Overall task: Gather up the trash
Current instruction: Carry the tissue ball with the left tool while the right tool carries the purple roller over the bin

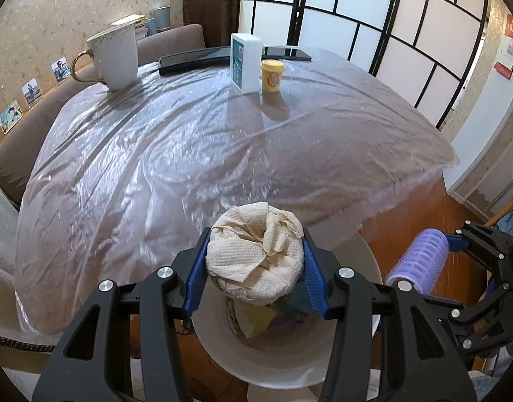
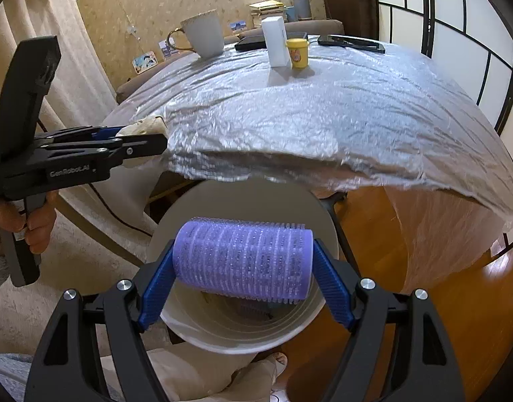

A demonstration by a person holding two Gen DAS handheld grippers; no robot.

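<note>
As tools [image 1: 254,268] grip, tissue wad [image 1: 254,258] between pads

bin [image 2: 243,201] mouth: open below | table [image 2: 323,117] edge: just behind

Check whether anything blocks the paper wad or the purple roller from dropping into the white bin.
Nothing visible does. The paper wad and the roller each hang over the open bin, whose mouth is uncovered, with only trash at the bottom.
</note>
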